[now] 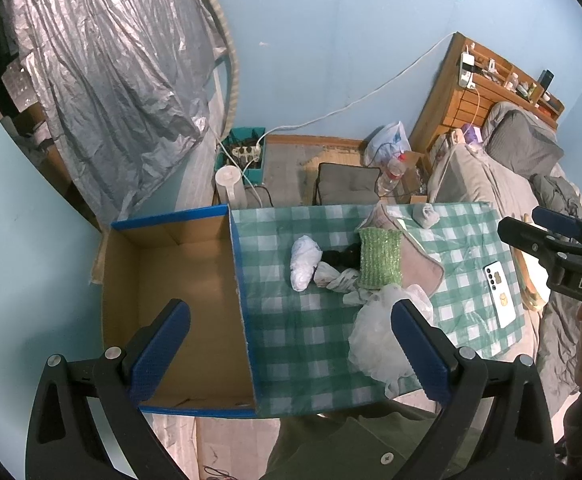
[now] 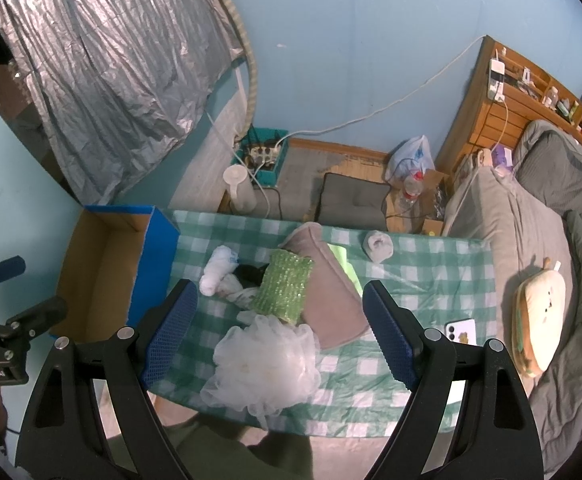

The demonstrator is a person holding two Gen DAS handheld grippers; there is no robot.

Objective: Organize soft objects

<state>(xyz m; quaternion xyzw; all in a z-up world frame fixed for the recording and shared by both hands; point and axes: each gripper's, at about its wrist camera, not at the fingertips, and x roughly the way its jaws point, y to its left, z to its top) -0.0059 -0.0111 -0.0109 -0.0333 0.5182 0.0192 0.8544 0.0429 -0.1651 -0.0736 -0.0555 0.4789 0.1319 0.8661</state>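
My left gripper point(image 1: 289, 350) spread wide, empty, over box point(image 1: 171, 320) edge; right gripper point(image 2: 281, 332) spread, empty, above mesh pouf point(image 2: 265, 364).

A home bedroom: bed point(image 2: 503, 232) with pillow point(image 2: 555, 168) and wooden headboard point(image 2: 487, 120)

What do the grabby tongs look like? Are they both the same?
Yes, they match. The left tongs and right tongs have black plastic arms with triangle cut-outs, silver round bolts and blue bumpy pads on the fingers. White letters are printed on the black bodies. No sleeve shows clearly.
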